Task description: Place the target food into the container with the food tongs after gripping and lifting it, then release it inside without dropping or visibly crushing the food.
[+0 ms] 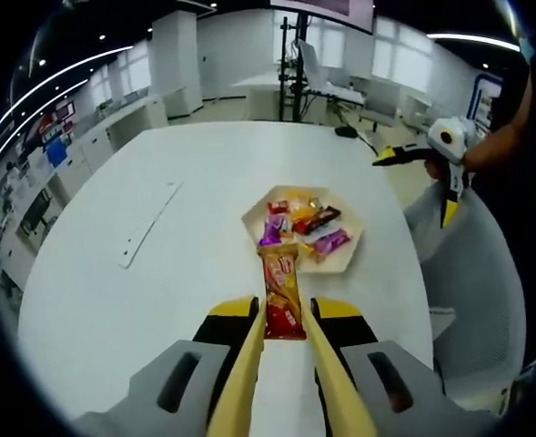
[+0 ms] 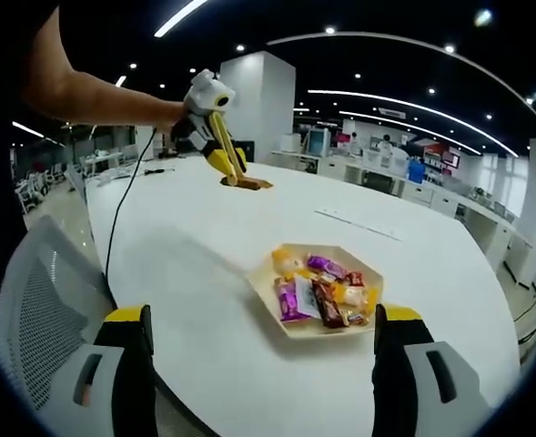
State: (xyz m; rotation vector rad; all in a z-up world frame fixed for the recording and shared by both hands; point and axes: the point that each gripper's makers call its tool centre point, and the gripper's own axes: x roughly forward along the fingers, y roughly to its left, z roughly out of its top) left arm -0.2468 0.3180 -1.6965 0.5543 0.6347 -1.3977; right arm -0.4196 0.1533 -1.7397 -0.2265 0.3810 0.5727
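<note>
An orange and red snack packet (image 1: 281, 289) is pinched between the yellow tongs of my left gripper (image 1: 285, 311), which is shut on it just in front of the tray. The cream hexagonal tray (image 1: 254, 221) holds several wrapped snacks. In the right gripper view the same tray (image 2: 260, 289) lies ahead on the white table, and my right gripper (image 2: 263, 317) stands open with its jaws wide apart. Farther off, a person's hand holds the left gripper (image 2: 235, 178) with the packet (image 2: 251, 183) at its tips. The right gripper (image 1: 413, 187) hangs beyond the table's right edge.
The oval white table (image 1: 176, 300) carries a thin white strip (image 1: 149, 223). A grey mesh chair (image 2: 40, 300) stands at the table's near side, and a cable (image 2: 120, 214) runs across the tabletop. Desks and office furniture lie behind.
</note>
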